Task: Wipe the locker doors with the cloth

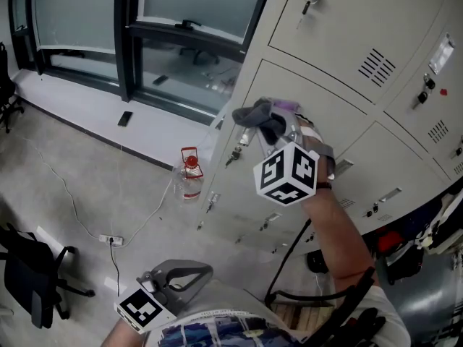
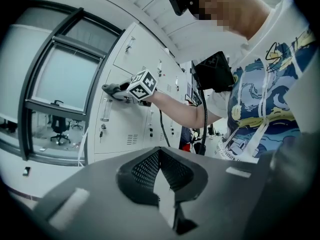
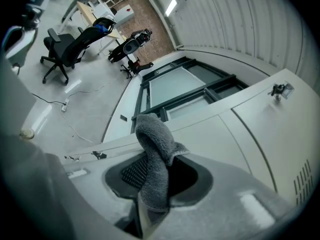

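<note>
Two hand-held grippers are shown, one of them at the lockers. The right gripper (image 1: 277, 127) is raised to the pale grey locker doors (image 1: 329, 85), with its jaws clenched on a dark grey cloth (image 1: 259, 114). In the right gripper view, the cloth (image 3: 155, 154) has its long axis in line with the jaws. It rises out of them toward the door (image 3: 220, 139), and its free end folds over into a rounded hump. In the head view, the bunched cloth points toward the window (image 1: 188, 6), at the door's window-side edge and above a lock with hanging keys (image 1: 235, 154). The left gripper view shows the cloth (image 2: 112, 89) at the door face. The left gripper (image 1: 181, 272) hangs low beside the person's shirt (image 1: 217, 331), well apart from the lockers. Its jaws are closed together with nothing between them. A clear bottle with a red cap (image 1: 189, 176) stands on the floor beside the locker base.
</note>
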Motion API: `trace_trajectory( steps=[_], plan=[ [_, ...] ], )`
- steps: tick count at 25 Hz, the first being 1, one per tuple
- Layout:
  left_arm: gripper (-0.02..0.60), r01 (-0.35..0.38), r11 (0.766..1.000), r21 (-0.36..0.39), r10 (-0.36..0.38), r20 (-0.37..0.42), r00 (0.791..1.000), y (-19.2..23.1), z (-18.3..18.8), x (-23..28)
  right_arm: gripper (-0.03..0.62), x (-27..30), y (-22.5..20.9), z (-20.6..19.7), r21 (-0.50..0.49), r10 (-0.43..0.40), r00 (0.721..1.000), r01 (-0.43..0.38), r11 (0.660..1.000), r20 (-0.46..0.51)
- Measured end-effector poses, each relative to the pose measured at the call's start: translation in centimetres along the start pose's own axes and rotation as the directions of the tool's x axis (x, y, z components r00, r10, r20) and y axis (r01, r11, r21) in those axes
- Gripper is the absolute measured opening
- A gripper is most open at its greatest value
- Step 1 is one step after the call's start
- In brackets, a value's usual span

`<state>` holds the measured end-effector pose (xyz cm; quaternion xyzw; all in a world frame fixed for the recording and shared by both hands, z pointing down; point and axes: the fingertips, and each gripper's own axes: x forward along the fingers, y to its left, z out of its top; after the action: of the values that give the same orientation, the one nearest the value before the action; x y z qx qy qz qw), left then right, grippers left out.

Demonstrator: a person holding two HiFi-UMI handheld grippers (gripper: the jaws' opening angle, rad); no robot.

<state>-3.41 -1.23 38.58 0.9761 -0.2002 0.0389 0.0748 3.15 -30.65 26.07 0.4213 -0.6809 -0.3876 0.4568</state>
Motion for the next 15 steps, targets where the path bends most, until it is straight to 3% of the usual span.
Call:
trace_trajectory(
  steps=[7,15],
  plan=[
    [0.003,-0.010,1.000,-0.007,0.010,-0.011,1.000,0.1,-0.3,0.0,0.110,1.1,4.2,-1.3,0.044,0.069,0.998,-0.069,0.997,-0.001],
    [0.003,-0.013,1.000,-0.016,0.013,-0.015,1.000,0.2,-0.4,0.2,0.110,3.3,10.6,-3.5,0.070,0.201,0.979,-0.199,0.978,-0.026]
  ],
)
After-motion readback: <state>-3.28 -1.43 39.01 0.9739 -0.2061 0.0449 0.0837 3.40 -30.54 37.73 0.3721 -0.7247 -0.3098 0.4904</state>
